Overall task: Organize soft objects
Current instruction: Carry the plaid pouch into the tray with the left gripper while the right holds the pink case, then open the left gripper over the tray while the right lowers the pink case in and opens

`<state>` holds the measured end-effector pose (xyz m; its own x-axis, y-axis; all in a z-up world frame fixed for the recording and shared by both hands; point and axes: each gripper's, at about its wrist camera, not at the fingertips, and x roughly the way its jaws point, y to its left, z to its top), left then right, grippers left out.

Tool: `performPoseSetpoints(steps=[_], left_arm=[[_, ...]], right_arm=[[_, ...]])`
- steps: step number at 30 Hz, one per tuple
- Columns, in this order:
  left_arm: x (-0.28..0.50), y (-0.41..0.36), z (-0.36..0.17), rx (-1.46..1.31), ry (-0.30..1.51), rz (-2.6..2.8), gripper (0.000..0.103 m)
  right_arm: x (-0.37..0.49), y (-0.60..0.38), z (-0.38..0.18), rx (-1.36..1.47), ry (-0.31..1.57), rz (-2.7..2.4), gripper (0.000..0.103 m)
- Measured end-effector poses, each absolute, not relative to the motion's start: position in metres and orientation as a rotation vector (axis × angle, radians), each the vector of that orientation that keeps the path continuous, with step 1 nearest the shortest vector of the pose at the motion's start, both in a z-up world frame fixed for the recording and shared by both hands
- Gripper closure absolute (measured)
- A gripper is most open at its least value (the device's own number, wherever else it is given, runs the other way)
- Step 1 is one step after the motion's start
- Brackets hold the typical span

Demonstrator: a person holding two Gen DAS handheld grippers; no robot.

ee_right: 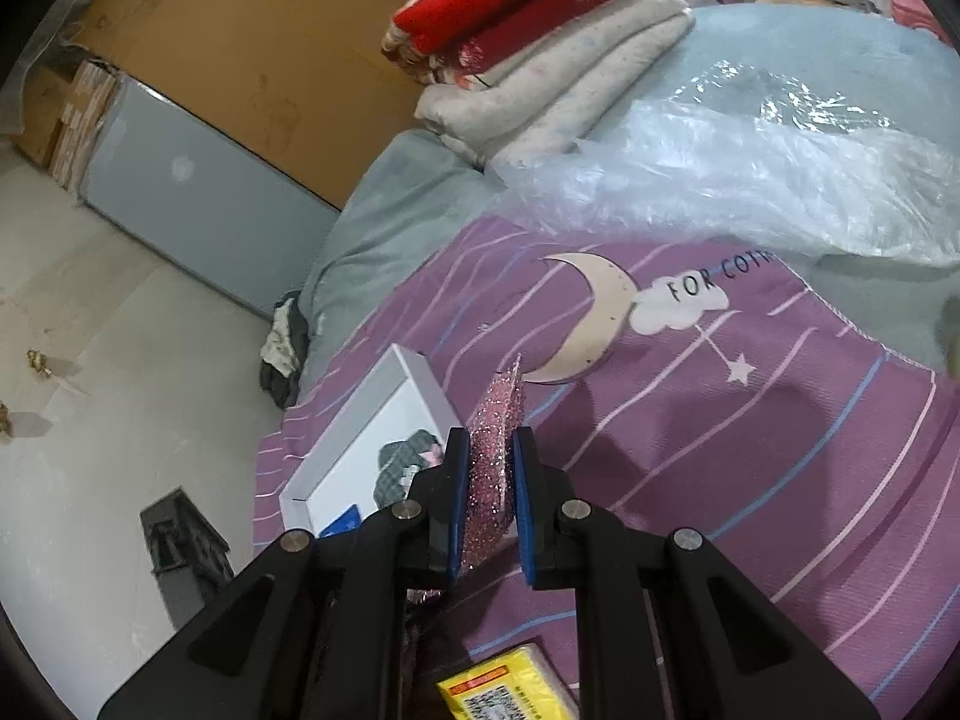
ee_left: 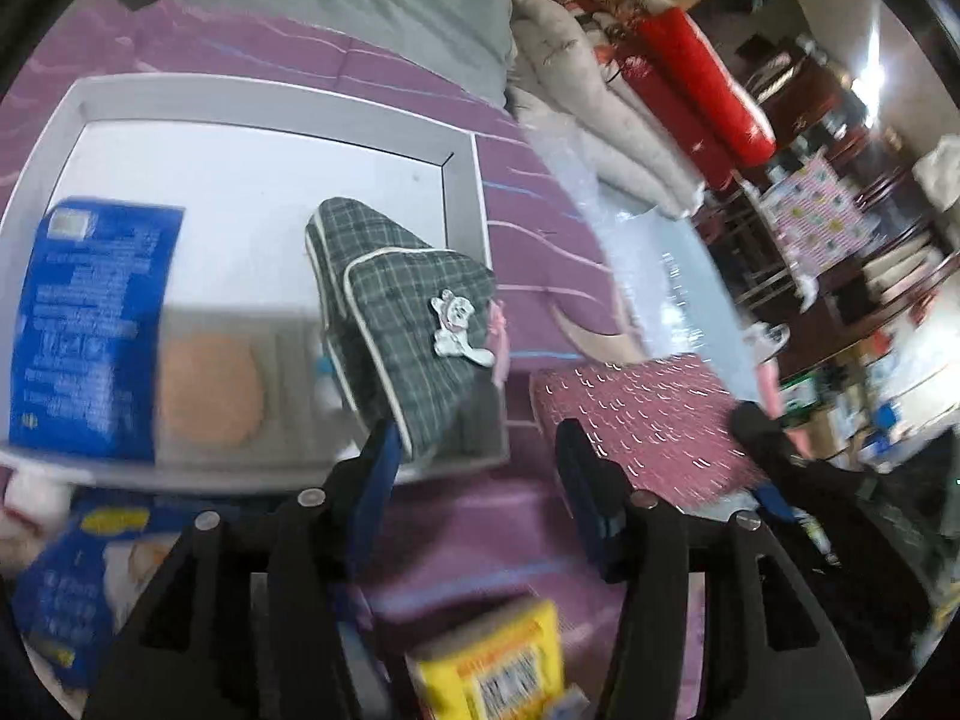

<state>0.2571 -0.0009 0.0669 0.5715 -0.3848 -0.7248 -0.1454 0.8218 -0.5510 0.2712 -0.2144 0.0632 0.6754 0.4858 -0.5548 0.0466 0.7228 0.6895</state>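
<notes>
A white box lies on the purple bedspread. Inside it are a blue packet, a grey packet with an orange disc and a green plaid pouch with a white cartoon charm, which leans in the box's near right corner. My left gripper is open just in front of that pouch, its left finger beside the pouch's lower edge, and nothing is pressed between the pads. My right gripper is shut on a pink glitter pouch, held upright over the bedspread. The pink pouch also shows in the left wrist view, right of the box.
A yellow packet lies on the bedspread under both grippers, and another blue packet lies outside the box. Folded red and cream blankets and a clear plastic bag lie at the back. The bed's edge drops to the floor on the left.
</notes>
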Motion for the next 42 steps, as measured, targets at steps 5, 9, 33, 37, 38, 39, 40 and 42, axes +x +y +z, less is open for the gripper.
performPoseSetpoints(steps=[5, 9, 33, 37, 38, 39, 40, 42], left_arm=[[0.224, 0.014, 0.107, -0.611, 0.850, -0.166, 0.048], [0.203, 0.032, 0.129, -0.564, 0.752, -0.040, 0.074], [0.165, 0.113, 0.099, -0.508, 0.732, 0.338, 0.095], [0.166, 0.110, 0.101, -0.502, 0.722, 0.324, 0.095], [0.166, 0.109, 0.102, -0.502, 0.719, 0.319, 0.095], [0.166, 0.109, 0.102, -0.501, 0.717, 0.315, 0.095], [0.166, 0.108, 0.102, -0.495, 0.720, 0.314, 0.095], [0.168, 0.105, 0.102, -0.482, 0.736, 0.318, 0.095]], right_arm=[[0.268, -0.208, 0.071, 0.723, 0.783, 0.290, 0.090], [0.268, -0.194, 0.070, 0.729, 0.783, 0.347, 0.090], [0.300, -0.029, 0.034, 0.439, 0.916, 0.561, 0.090], [0.303, -0.024, 0.021, 0.327, 0.965, 0.458, 0.086], [0.304, -0.024, 0.018, 0.292, 0.981, 0.437, 0.085], [0.303, -0.022, 0.018, 0.267, 0.989, 0.430, 0.081], [0.302, -0.022, 0.017, 0.246, 0.992, 0.422, 0.079], [0.297, -0.023, 0.018, 0.226, 0.991, 0.417, 0.070]])
